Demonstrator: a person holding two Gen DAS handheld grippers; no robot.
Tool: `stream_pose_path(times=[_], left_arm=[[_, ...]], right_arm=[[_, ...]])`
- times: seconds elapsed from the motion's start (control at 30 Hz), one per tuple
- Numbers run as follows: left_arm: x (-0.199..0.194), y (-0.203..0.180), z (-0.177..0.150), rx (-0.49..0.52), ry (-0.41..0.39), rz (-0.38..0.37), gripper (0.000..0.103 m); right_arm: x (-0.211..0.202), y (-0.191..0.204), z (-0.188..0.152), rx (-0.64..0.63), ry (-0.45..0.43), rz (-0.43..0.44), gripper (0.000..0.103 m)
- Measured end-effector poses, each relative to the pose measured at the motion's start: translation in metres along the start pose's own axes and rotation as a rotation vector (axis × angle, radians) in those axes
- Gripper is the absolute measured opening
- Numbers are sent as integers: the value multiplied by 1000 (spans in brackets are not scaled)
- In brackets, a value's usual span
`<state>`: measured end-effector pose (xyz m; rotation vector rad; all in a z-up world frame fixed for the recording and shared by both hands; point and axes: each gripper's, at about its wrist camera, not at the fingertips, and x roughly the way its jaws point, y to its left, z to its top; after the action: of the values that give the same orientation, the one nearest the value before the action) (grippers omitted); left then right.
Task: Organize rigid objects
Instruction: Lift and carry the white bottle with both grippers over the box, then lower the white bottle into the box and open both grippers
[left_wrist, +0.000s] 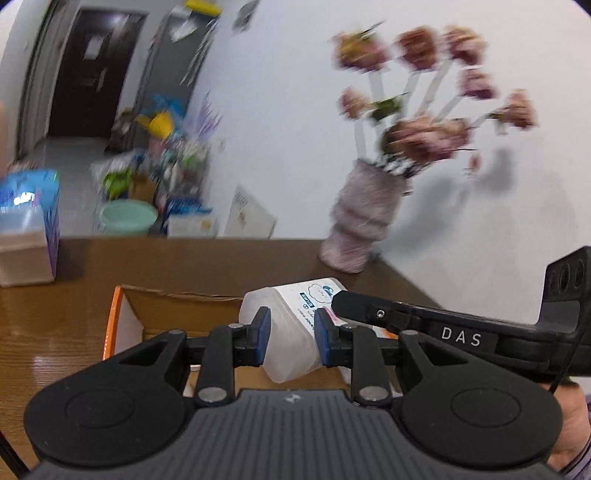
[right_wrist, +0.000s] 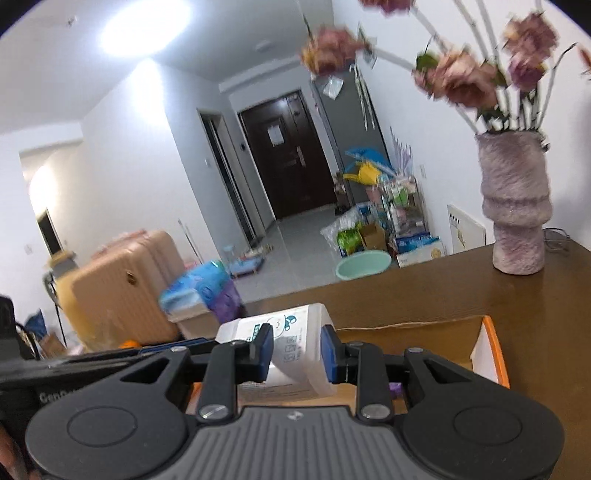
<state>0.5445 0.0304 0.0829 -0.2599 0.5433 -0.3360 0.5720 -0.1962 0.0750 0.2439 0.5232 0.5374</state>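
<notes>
A translucent white plastic container (left_wrist: 284, 314) with a printed label hangs tilted above an open cardboard box with an orange rim (left_wrist: 110, 325). My left gripper (left_wrist: 291, 334) is shut on its plain end, blue pads pressing both sides. A finger of my right gripper (left_wrist: 351, 304) reaches in from the right to the labelled end. In the right wrist view my right gripper (right_wrist: 297, 350) is shut on the same container (right_wrist: 295, 325), over the box (right_wrist: 496, 354). The left gripper's black body (right_wrist: 55, 369) shows at the left edge.
The box sits on a brown wooden table (left_wrist: 184, 262). A pink textured vase (left_wrist: 362, 221) with dried flowers stands at the table's far right corner by the wall. A blue tissue pack on a small box (left_wrist: 29, 221) is at the left. Floor clutter lies beyond.
</notes>
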Motion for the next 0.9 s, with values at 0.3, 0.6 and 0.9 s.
stream_pose_path(times=[0.3, 0.6, 0.9], left_arm=[[85, 44, 8, -88, 138, 102, 25], [119, 42, -7, -95, 229, 113, 26], [91, 33, 1, -38, 202, 162, 50]], right_arm=[[95, -44, -9, 126, 182, 0, 27], [101, -53, -16, 75, 237, -77, 27], [94, -40, -13, 15, 283, -133, 28]])
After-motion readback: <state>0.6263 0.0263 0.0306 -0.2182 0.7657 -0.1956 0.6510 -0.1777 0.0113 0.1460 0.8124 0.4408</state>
